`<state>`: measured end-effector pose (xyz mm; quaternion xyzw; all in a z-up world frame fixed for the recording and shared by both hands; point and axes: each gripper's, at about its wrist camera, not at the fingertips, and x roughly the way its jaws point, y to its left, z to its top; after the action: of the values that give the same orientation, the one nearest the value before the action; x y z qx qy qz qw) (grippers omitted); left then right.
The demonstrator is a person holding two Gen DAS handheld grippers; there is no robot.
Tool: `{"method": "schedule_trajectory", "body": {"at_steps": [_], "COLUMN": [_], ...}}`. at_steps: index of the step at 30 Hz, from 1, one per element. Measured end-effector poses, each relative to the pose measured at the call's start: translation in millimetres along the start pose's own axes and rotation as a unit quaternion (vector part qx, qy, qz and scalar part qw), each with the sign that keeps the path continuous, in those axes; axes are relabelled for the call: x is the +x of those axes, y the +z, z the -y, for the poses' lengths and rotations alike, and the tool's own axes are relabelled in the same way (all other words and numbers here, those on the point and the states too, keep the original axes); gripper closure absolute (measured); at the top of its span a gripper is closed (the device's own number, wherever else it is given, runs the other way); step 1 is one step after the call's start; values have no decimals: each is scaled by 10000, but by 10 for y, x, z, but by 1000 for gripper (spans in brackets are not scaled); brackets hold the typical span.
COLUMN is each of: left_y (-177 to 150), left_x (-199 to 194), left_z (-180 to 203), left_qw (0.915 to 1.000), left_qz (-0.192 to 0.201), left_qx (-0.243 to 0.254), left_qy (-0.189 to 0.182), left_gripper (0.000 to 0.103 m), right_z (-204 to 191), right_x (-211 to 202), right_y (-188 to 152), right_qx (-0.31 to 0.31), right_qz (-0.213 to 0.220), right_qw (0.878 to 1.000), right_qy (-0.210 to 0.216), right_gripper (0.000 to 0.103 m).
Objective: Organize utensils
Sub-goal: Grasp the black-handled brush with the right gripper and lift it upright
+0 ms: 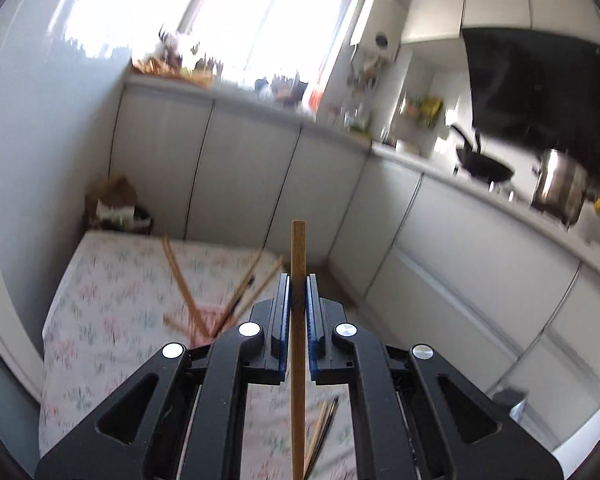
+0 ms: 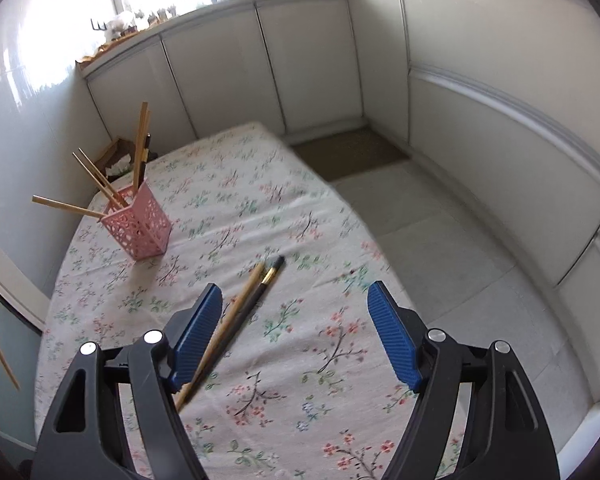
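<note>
The left tongs (image 1: 297,296) are clenched on a single bamboo chopstick (image 1: 298,264), which stands nearly upright between the blue pads, its top clear above them and its lower end running down past the bottom of the left wrist view. The pink holder (image 1: 209,320) lies at about ten o'clock from those tongs, low and blurred, with other chopsticks fanning out of it. So, as I judge it, the carried stick must travel that way and go in end-first, its long axis kept close to vertical.

The right tongs (image 2: 295,336) are released, hanging over the flowered worktop (image 2: 259,208). Two more sticks, one pale chopstick (image 2: 235,312) and one dark chopstick (image 2: 259,292), lie side by side beside the left pad, long axes pointing toward one o'clock. The right hand is plainly nearer these
</note>
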<state>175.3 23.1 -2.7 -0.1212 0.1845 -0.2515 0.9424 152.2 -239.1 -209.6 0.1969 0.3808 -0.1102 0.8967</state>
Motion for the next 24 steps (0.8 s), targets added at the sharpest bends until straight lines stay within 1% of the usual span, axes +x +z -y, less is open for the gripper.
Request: {"method": "schedule_trajectory", "body": {"at_steps": [2,3,4,5,6,7,9,10,11,13,15,17,18,20,21,22,23,24], "left_y": [62,69,71,67,63,73,81,83,90,87,81,95,101,110,109,106,104,101], "left_x": [-66,-92,-131,-155,-162,-170,-182,-178,-180,-179,-182,-183,-182,-189,-194,-199,-201,-203], "left_z": [29,43,52,66,75,65,50,38,23,-22,-73,-126,-146,-175,-188,-201,-226,-249], "left_qw": [9998,9996,9994,9993,9993,9993,9992,9991,9990,9989,9988,9988,9988,9988,9988,9988,9989,9989], "left_qz": [206,271,320,343,326,315,324,318,316,329,355,361,354,342,346,353,350,344], "left_qx": [-26,-26,-19,8,33,44,75,87,106,129,113,45,27,6,10,13,-9,-45], "left_qy": [-61,-92,-110,-130,-162,-187,-239,-258,-284,-305,-316,-342,-343,-354,-345,-329,-319,-312], "left_gripper": [96,96,96,96,96,96,96,96,96,96,96,96,96,96,96,96,96,96], "right_z": [86,106,106,63,37,3,-11,-19,-29,-93,-175,-227,-274,-305,-309,-308,-303,-325], "right_x": [217,326,491,719,833,1040,1294,1401,1459,1509,1550,1572,1577,1581,1581,1595,1632,1624], "right_y": [81,108,148,212,225,246,261,265,267,308,326,345,343,354,351,353,344,373], "right_qx": [515,676,811,860,883,983,1192,1294,1339,1270,1123,1037,918,823,828,833,860,834], "right_qz": [-471,-658,-926,-1289,-1470,-1823,-2239,-2371,-2420,-2370,-2395,-2457,-2497,-2583,-2629,-2687,-2833,-2870], "right_qw": [9975,9954,9923,9879,9851,9782,9671,9625,9607,9625,9627,9615,9608,9588,9574,9556,9514,9503], "right_qy": [113,159,129,-41,-112,-149,-178,-232,-258,-362,-565,-669,-778,-848,-856,-875,-851,-868], "right_gripper": [29,31,35,40,54,65,75,75,76,77,81,84,85,84,83,77,69,67]}}
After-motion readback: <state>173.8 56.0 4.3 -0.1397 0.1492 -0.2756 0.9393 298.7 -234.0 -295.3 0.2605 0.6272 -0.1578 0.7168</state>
